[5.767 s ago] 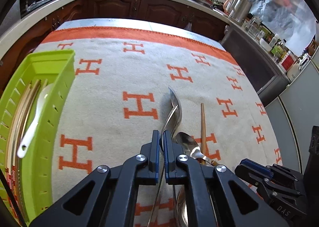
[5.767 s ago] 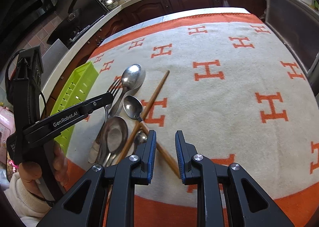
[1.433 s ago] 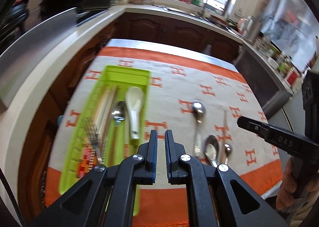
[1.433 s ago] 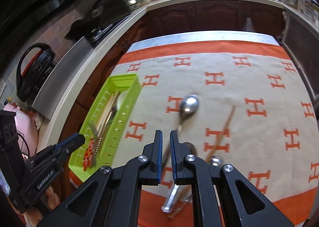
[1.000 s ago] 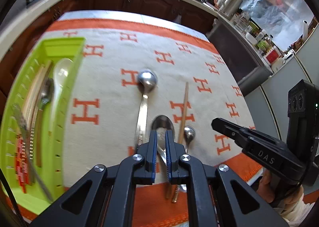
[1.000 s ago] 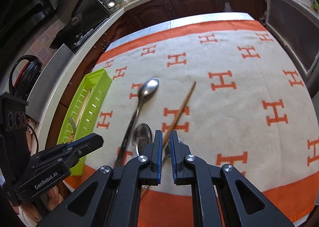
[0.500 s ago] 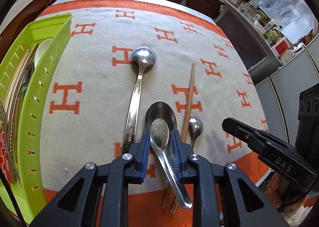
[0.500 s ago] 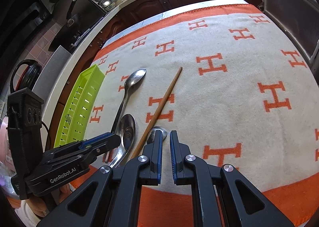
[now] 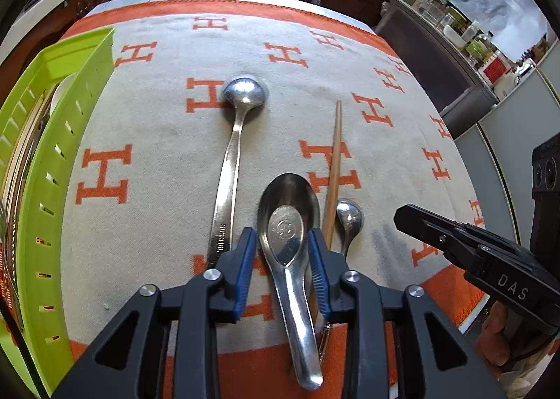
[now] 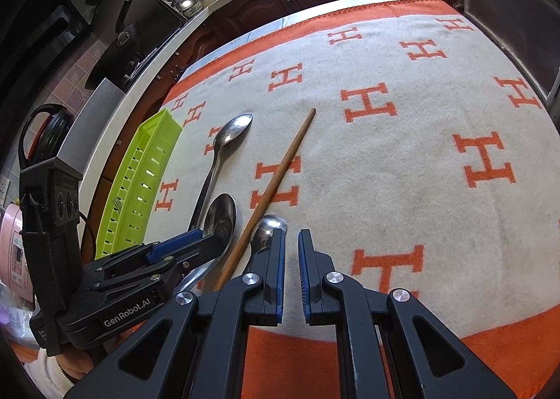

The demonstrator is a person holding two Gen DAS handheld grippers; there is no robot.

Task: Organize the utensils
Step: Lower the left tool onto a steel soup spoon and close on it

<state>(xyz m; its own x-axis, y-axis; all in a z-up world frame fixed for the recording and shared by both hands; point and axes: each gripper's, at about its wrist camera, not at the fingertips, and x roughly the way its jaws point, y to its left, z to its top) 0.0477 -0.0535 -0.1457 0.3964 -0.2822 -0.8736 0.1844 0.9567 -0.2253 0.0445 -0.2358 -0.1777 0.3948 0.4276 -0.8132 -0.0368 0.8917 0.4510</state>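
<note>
Straddling the wide steel soup spoon (image 9: pixel 288 224), our left gripper (image 9: pixel 283 252) has its jaws open around the bowl, ready to close; it lies right of the lime-green slotted plastic tray (image 9: pixel 38 188). Our right gripper (image 10: pixel 290 259) idles, jaws slightly apart, empty.

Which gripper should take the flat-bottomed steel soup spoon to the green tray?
Left. The left gripper already straddles the flat-bottomed steel soup spoon with open fingers, and the slotted green plastic tray lies on its side. The right gripper hangs beyond the wooden chopstick.

Right tool (image 10: pixel 291 241) hovers parted, seemingly just above the small spoon (image 10: pixel 267 228).
</note>
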